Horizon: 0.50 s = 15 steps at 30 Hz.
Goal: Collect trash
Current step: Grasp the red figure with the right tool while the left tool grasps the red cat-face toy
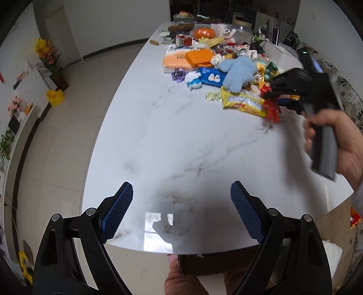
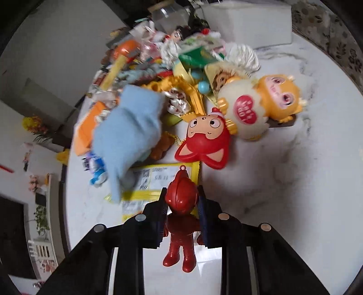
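Note:
My right gripper (image 2: 181, 195) is shut on a small red toy figure (image 2: 180, 217) and holds it above the white marble table (image 2: 283, 192), over a yellow snack wrapper (image 2: 158, 179). In the left wrist view the right gripper (image 1: 272, 90) hangs over the near edge of a pile of wrappers and toys; the red figure (image 1: 271, 110) shows below it. My left gripper (image 1: 181, 202) is open and empty above the near end of the table (image 1: 170, 136). The yellow wrapper (image 1: 245, 102) lies at the pile's front.
A light blue plush (image 2: 129, 129), a red fox-face toy (image 2: 204, 143) and an orange monkey toy (image 2: 261, 104) lie in the pile. An orange box (image 1: 199, 57), a blue penguin packet (image 1: 211, 77) and a glass jar (image 1: 241, 30) stand farther back. A white box (image 2: 247, 20) sits at the far right.

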Motion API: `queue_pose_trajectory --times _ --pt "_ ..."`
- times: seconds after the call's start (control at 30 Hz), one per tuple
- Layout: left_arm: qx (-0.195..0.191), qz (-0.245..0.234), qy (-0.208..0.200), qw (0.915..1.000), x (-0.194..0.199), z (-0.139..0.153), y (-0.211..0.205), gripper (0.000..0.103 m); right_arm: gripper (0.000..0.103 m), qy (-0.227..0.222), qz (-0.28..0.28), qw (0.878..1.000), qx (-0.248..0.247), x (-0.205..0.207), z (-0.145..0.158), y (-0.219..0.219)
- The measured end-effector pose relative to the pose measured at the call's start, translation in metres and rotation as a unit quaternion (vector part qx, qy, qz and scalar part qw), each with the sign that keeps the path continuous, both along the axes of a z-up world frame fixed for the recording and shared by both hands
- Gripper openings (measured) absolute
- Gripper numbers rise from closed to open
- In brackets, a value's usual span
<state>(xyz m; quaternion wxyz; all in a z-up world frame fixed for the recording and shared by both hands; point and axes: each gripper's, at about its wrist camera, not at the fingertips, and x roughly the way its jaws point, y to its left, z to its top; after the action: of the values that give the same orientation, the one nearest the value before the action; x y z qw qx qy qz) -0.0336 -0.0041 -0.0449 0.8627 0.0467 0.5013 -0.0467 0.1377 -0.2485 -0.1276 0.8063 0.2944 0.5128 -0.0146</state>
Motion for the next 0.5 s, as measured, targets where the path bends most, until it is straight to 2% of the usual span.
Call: queue_pose_trajectory --times 0.17,0.3,0.43,0.5 --pt "0.001 -0.016 -0.005 0.9999 0.007 0.005 -0.017 0.086 0.025 -0.053 0.014 0.998 0.039 -0.056 0.038 -0.028" --pt "0.0 -0.045 -0.01 0.999 0.02 0.004 -0.048 0.086 0.025 -0.082 0.011 0.996 0.044 -0.11 0.062 -0.055" --pt "-0.009 -0.116 -0.031 0.9928 0.058 -0.006 -0.109 0.086 0.025 -0.09 -0.022 0.995 0.044 -0.176 0.074 -0.089" --pt "-0.038 -0.162 -0.031 0.9855 0.09 -0.016 -0.145 0.086 0.025 -0.088 -0.038 0.994 0.044 -0.2 0.073 -0.103"
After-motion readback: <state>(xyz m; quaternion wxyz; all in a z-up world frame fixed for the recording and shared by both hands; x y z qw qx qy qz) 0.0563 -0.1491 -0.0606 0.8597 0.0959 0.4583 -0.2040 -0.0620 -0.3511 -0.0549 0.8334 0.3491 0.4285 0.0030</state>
